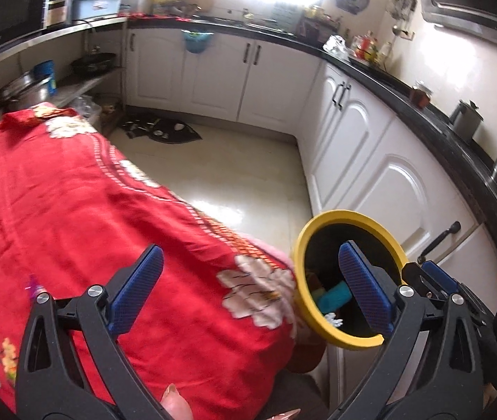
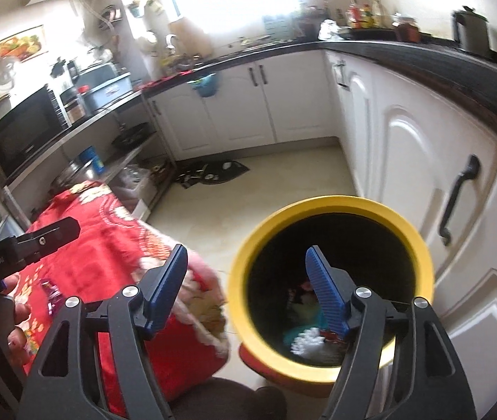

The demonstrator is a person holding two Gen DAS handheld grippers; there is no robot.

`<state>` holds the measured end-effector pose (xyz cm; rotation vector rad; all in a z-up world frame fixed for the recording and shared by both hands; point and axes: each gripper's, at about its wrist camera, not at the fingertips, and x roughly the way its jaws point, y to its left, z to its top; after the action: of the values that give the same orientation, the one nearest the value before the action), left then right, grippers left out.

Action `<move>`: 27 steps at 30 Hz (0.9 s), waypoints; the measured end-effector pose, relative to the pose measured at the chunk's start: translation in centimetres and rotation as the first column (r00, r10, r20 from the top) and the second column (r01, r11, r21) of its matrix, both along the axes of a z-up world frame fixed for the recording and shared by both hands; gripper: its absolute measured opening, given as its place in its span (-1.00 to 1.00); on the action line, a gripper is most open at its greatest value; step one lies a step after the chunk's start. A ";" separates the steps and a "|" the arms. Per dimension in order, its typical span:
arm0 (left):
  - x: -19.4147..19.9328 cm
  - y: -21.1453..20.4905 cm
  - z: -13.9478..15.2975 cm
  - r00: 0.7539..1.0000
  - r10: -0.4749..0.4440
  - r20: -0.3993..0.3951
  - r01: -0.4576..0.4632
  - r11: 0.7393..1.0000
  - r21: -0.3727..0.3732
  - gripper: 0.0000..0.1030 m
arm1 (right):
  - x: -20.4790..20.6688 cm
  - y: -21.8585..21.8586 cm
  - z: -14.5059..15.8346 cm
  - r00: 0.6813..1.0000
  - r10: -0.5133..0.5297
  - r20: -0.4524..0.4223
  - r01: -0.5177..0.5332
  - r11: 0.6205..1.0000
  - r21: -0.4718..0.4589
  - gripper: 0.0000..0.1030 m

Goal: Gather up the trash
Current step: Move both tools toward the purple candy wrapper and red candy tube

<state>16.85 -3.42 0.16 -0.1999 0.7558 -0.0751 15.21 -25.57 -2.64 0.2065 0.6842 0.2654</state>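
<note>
Both of my grippers are released and carry nothing. Left gripper (image 1: 252, 287) has its two blue pads spread wide, one over the red cloth (image 1: 84, 217), the other over the mouth of the bin (image 1: 332, 217). Right gripper (image 2: 248, 290) stands less wide, also with nothing between its two pads; one pad sits over the cloth edge, the other inside the outline of the bin's opening.

I count one bin: yellow rim, dark inside, standing on the floor just beside the cloth-covered surface and close to the white cabinet doors (image 1: 371, 161). Inside it I can make out a teal piece (image 1: 332, 297) and a white clump (image 2: 306, 344) near the bottom, with some reddish bits that are too blurred to name. So at least two pieces of trash lie in there.

One small shiny magenta wrapper (image 2: 50, 295) lies on the cloth, well apart from the bin, near the person's hand (image 2: 14, 318) that grips the left tool's handle. I see one hand only in the right wrist view; a fingertip (image 1: 175, 399) shows at the bottom of the left wrist view.

One dark mat (image 1: 164, 131) lies on the floor by the far cabinets.
</note>
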 end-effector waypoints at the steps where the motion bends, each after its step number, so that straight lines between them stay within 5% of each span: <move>1: -0.5 0.7 0.1 1.000 0.012 0.004 -0.012 1.000 0.003 0.79 | -0.1 0.4 0.2 1.000 0.010 0.002 -0.010 1.000 -0.001 0.33; 27: -9.1 11.4 -0.3 0.965 0.261 -0.017 -0.261 0.965 -0.010 0.79 | -1.1 13.7 1.9 0.947 0.321 0.010 -0.320 0.946 -0.056 0.37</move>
<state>7.76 7.99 -0.14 -0.3100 0.7385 0.1729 14.09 -11.84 -0.79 0.0389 0.7046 0.5601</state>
